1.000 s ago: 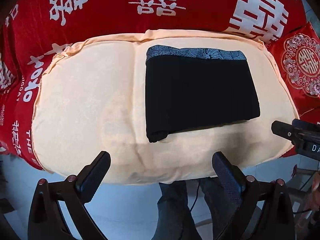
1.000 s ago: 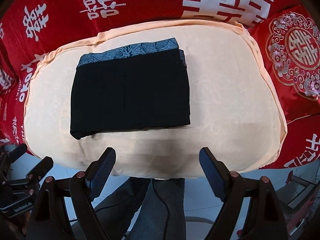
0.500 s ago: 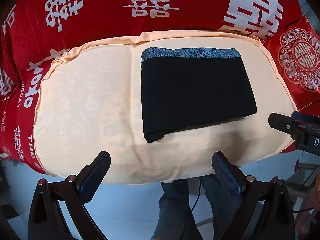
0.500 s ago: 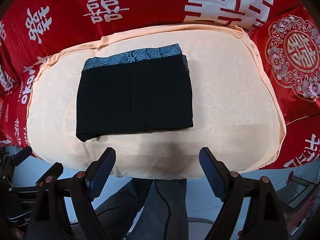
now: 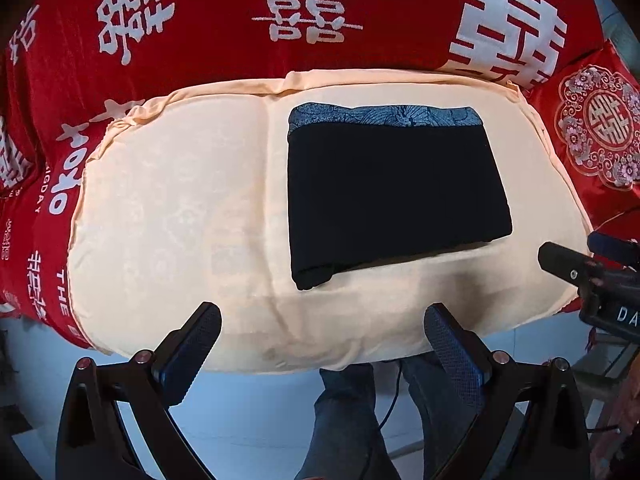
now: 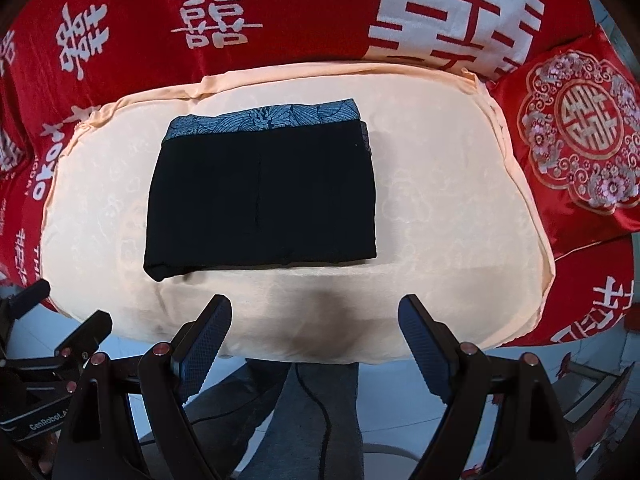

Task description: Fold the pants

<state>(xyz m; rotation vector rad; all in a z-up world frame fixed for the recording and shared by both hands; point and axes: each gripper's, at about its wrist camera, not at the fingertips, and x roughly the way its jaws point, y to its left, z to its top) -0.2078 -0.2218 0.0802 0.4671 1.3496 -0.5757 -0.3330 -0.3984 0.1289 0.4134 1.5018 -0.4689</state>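
Black pants lie folded into a flat rectangle on a peach cushion, their blue patterned waistband along the far edge. My left gripper hovers high above the cushion's near edge, open, nothing between its fingers. My right gripper hangs likewise over the near edge, open and holding nothing. Each gripper shows at the rim of the other's view: the right gripper at the right, the left gripper at the lower left.
A red bedspread with white characters surrounds the cushion. A red embroidered pillow lies to the right. A person's legs in jeans and a cable stand on the pale floor below.
Both views have shifted slightly; the pants sit a little lower in the right wrist view. The pants themselves lie unchanged and both grippers stay open.
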